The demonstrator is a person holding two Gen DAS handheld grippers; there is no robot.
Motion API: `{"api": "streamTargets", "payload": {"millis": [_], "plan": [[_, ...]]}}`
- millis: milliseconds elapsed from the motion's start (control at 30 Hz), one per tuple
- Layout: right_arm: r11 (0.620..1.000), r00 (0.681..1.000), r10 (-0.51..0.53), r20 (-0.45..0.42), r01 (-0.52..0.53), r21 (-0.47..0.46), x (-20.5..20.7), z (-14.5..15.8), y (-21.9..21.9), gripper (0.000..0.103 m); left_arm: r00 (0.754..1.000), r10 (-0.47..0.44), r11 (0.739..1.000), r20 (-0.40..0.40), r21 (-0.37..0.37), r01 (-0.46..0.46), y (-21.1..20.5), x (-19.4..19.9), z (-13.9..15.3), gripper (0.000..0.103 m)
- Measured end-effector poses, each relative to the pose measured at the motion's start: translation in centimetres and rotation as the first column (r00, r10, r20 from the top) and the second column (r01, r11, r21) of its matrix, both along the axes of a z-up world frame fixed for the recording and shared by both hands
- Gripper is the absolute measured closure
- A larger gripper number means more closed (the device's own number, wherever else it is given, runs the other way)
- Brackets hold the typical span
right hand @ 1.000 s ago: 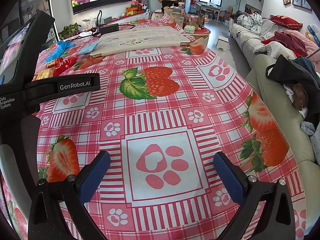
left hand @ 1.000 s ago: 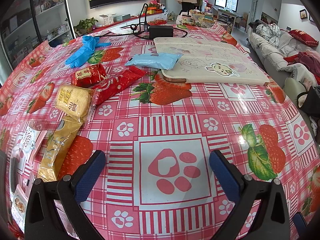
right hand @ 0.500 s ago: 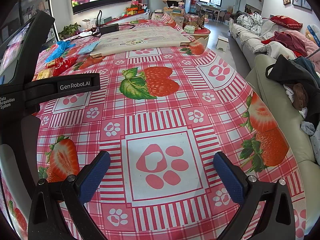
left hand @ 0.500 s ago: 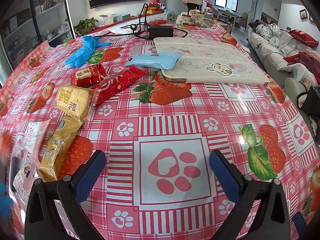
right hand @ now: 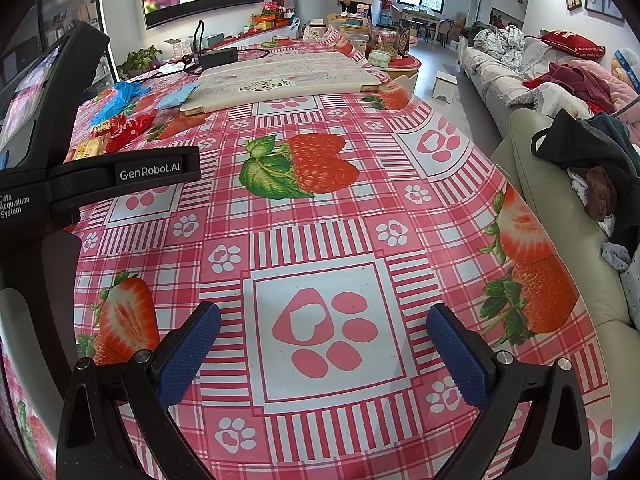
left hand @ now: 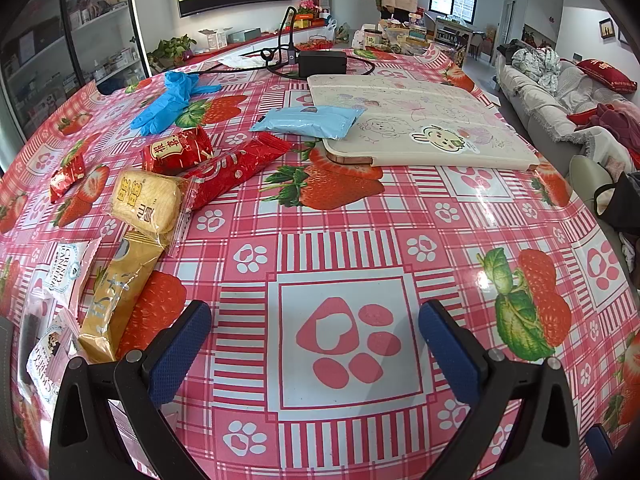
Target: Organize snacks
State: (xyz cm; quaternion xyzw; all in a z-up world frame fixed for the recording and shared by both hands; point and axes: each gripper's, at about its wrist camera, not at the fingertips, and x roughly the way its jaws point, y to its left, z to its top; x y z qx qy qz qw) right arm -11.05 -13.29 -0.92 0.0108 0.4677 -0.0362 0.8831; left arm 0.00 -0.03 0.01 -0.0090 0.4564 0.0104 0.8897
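Plastic snack packets lie in a loose group on the left of the table (left hand: pixel 460 208), none gripped, so sorting has not begun. From left I count: one small red candy (left hand: pixel 66 176), two white packets (left hand: pixel 66 268), one gold bar (left hand: pixel 116 300), one yellow cracker pack (left hand: pixel 144 200), two red packets (left hand: pixel 178 150). The left gripper (left hand: pixel 316 336) and right gripper (right hand: pixel 324 336) hover with jaws wide apart, empty. Next, I think, the left must reach leftward.
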Motion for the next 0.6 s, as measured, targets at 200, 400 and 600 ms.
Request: {"api": "streamTargets", "payload": {"millis": [200,400,600], "plan": [[1.000,1.000,0.000,0.000,0.000,0.000,0.00,0.00,-0.02,0.000,1.000,0.000,1.000,0.000,0.000,0.000,0.00,0.00,0.00,0.000],[1.000,1.000,0.000,0.000,0.000,0.000,0.01,0.01,-0.02,0.000,1.000,0.000,1.000,0.000,0.000,0.000,0.00,0.00,0.00,0.000],[1.000,1.000,0.000,0.000,0.000,0.000,0.01,0.02,-0.01,0.000,1.000,-0.016,1.000,-0.019,0.003,0.016,-0.02,-0.23,0.07,0.000]]}}
